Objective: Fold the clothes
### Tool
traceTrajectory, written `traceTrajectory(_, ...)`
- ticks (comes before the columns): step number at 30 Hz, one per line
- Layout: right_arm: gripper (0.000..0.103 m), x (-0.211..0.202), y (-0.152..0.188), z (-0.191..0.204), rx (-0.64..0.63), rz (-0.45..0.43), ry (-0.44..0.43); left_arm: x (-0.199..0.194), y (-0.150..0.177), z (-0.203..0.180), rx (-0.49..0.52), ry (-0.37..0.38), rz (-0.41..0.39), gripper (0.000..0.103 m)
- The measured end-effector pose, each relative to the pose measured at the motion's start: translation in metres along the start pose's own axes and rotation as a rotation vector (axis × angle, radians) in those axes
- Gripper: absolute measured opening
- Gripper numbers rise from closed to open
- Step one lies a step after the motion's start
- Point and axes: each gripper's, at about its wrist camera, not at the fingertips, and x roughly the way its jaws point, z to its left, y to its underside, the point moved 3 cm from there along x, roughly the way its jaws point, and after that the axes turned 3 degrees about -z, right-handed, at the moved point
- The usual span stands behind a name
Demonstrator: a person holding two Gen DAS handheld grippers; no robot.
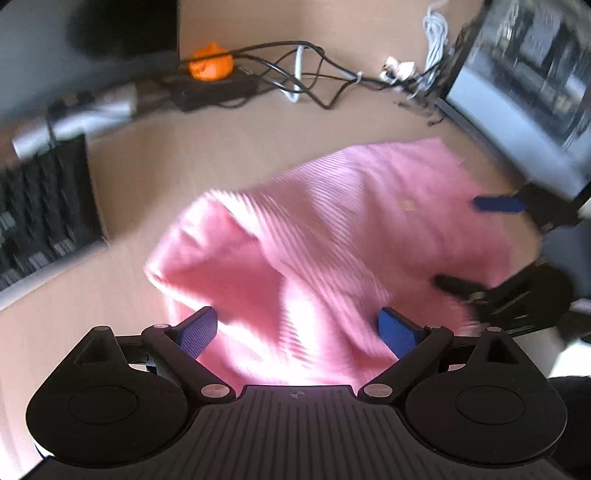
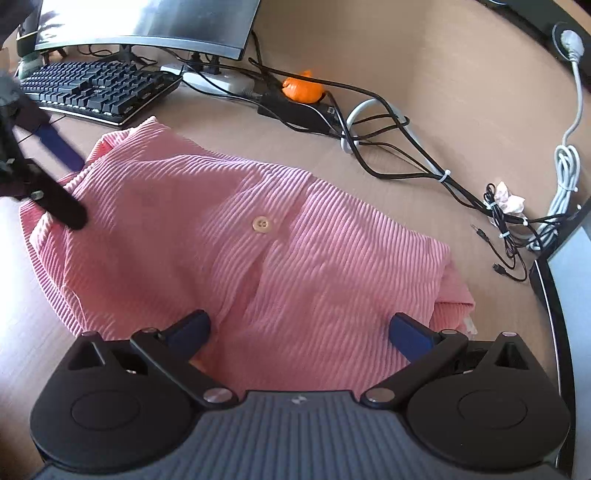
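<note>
A pink ribbed garment (image 2: 236, 236) with a tan button (image 2: 260, 224) lies bunched and partly folded on the wooden desk (image 2: 424, 92). It also shows in the left wrist view (image 1: 314, 236), blurred. My left gripper (image 1: 299, 328) is open just above the garment's near edge, holding nothing. My right gripper (image 2: 301, 330) is open over the garment's near edge, empty. The left gripper also shows in the right wrist view (image 2: 55, 173) at the cloth's far left edge. The right gripper shows in the left wrist view (image 1: 476, 243), open at the cloth's right side.
A black keyboard (image 2: 96, 88) and a monitor (image 2: 147, 22) stand at the back left. An orange object (image 2: 303, 88) sits on a black power strip (image 2: 295, 107) amid tangled cables (image 2: 399, 147). A crumpled tissue (image 2: 508, 197) and a white cord (image 2: 565, 162) lie right.
</note>
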Motion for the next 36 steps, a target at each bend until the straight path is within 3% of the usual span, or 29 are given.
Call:
traceTrajectory(4, 0.103, -0.003, 0.001, 0.002, 0.044, 0.006, 0.005, 0.006, 0.000, -0.003, -0.105, 0.082, -0.023, 0.097)
traceTrajectory(7, 0.103, -0.014, 0.001, -0.004, 0.092, 0.028, -0.048, 0.000, -0.011, -0.011, -0.149, 0.144, -0.059, 0.077)
traceTrajectory(10, 0.103, -0.040, -0.003, -0.034, 0.251, -0.045, -0.130, -0.010, -0.023, -0.015, -0.137, 0.129, -0.099, 0.077)
traceTrajectory(14, 0.103, -0.039, 0.010, -0.090, 0.488, -0.088, -0.148, -0.018, -0.028, 0.001, -0.202, 0.092, -0.146, 0.084)
traceTrajectory(18, 0.071, -0.015, 0.020, -0.123, 0.589, -0.037, -0.173, -0.019, -0.034, 0.021, -0.293, 0.084, -0.170, 0.085)
traceTrajectory(24, 0.071, 0.023, 0.016, -0.128, 0.667, -0.026, -0.248, 0.013, -0.046, 0.020, -0.270, 0.072, -0.136, 0.086)
traceTrajectory(26, 0.068, 0.039, 0.015, -0.127, 0.705, 0.000, -0.282, 0.029, -0.051, 0.018, -0.255, 0.075, -0.119, 0.078)
traceTrajectory(27, 0.056, 0.046, 0.015, -0.127, 0.727, 0.017, -0.307, 0.035, -0.054, 0.017, -0.247, 0.073, -0.107, 0.071)
traceTrajectory(28, 0.049, 0.051, 0.015, -0.127, 0.751, 0.030, -0.340, 0.041, -0.057, 0.016, -0.240, 0.069, -0.093, 0.053)
traceTrajectory(29, 0.047, 0.048, 0.011, -0.128, 0.751, 0.020, -0.355, 0.038, -0.062, 0.014, -0.235, 0.083, -0.099, 0.043)
traceTrajectory(31, 0.035, 0.042, 0.003, -0.130, 0.749, 0.000, -0.384, 0.027, -0.071, 0.008, -0.225, 0.122, -0.123, 0.040)
traceTrajectory(33, 0.035, 0.023, -0.012, -0.133, 0.714, -0.080, -0.399, 0.007, -0.083, 0.006, -0.198, 0.156, -0.191, 0.041)
traceTrajectory(34, 0.035, 0.013, -0.020, -0.135, 0.696, -0.119, -0.406, 0.001, -0.089, 0.007, -0.185, 0.141, -0.216, 0.042)
traceTrajectory(36, 0.035, 0.013, -0.029, -0.137, 0.642, -0.143, -0.351, 0.006, -0.094, 0.020, -0.176, 0.022, -0.237, 0.044)
